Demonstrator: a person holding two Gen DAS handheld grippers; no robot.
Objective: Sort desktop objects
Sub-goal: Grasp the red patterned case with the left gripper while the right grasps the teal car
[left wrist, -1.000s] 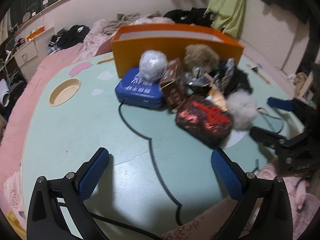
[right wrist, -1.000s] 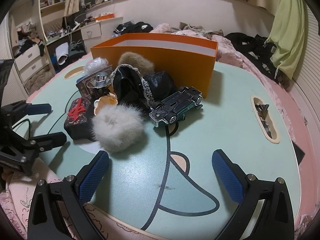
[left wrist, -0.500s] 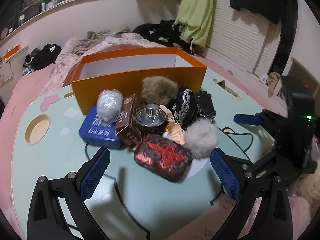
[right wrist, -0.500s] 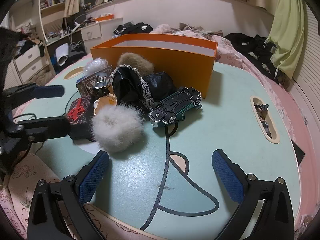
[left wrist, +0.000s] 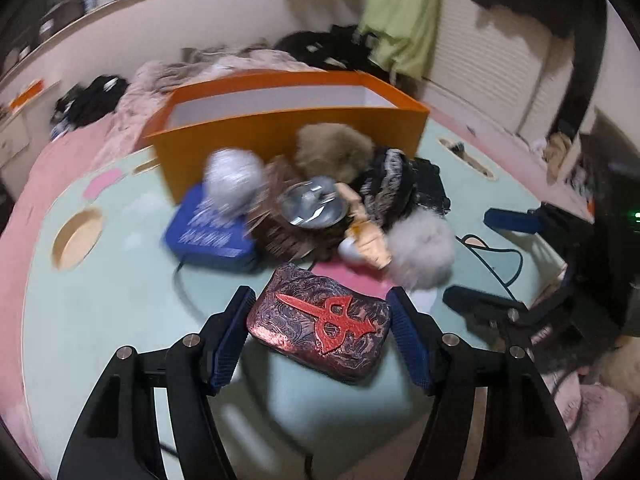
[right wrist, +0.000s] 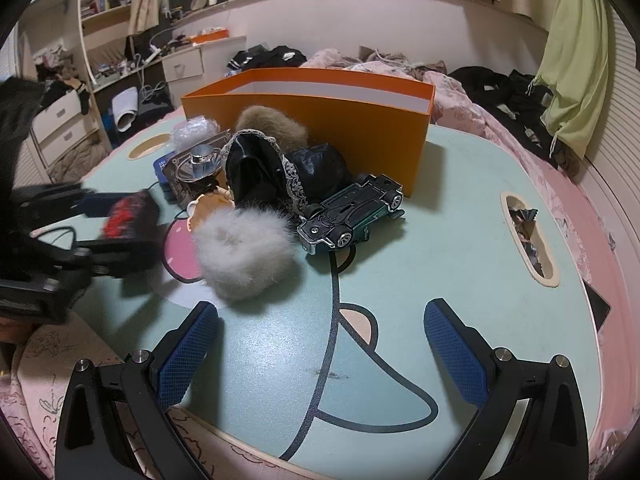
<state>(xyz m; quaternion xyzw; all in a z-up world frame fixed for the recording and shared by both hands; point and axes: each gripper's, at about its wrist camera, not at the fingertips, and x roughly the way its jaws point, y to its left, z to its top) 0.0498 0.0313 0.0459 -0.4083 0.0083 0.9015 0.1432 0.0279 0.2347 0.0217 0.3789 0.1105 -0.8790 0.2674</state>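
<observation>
Having closed in from well back, the left gripper [left wrist: 320, 320] fingers now pinch the tin [left wrist: 320, 324], beginning the sort toward the box [left wrist: 288, 136]; right gripper [right wrist: 320, 356] fingers stay spread.

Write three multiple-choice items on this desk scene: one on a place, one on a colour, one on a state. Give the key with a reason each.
1. Where does the toy car lie?
A. inside the orange box
B. on the table beside the orange box
C. on the bed

2. What colour is the emblem on the dark tin?
A. red
B. yellow
C. white

3. How is the right gripper?
A. shut on the car
B. shut on the white pom-pom
C. open, holding nothing

Key: B, the car rests on the tabletop by the box wall; A, a red sword-like mark shows; C, its pads stand wide apart over bare table.
</observation>
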